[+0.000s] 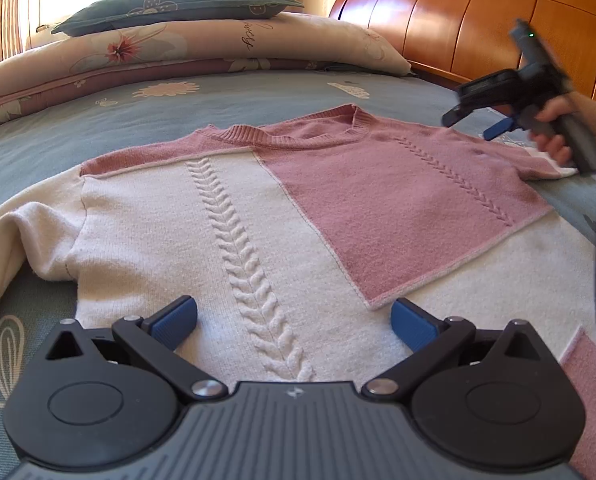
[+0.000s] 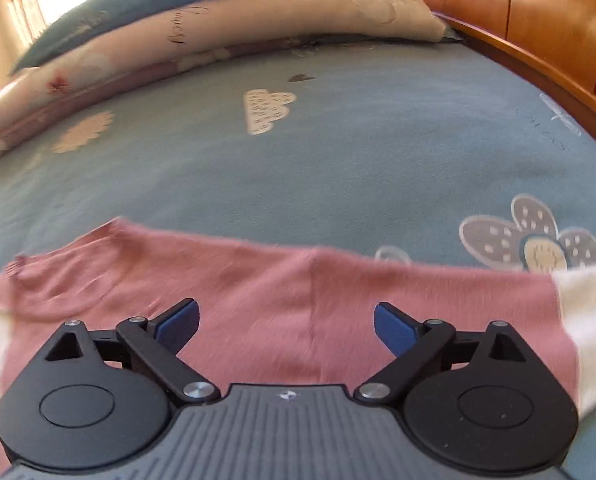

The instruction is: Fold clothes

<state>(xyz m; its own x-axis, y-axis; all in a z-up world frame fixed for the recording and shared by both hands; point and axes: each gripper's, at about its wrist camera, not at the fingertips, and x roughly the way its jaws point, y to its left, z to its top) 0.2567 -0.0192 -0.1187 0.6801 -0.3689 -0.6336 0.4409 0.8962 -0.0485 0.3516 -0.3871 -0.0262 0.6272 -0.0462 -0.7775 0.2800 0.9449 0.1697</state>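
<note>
Your cream-and-pink cable-knit sweater (image 1: 258, 216) lies flat on the blue flower-print bedsheet (image 1: 258, 92), its cream sleeve (image 1: 14, 240) trailing off to the left and a pink panel folded across its right half. Your left tongs (image 1: 294, 320) hang wide open just over the cream knit, gripping nothing. Further right, your right tongs (image 2: 286, 324) also stand wide open and empty above the pink shoulder, with your hand (image 1: 558, 128) near the wooden headboard (image 1: 478, 20).

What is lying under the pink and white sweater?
The sweater lies flat on the blue flowered bedsheet. Whatever is beneath its body is covered.
</note>
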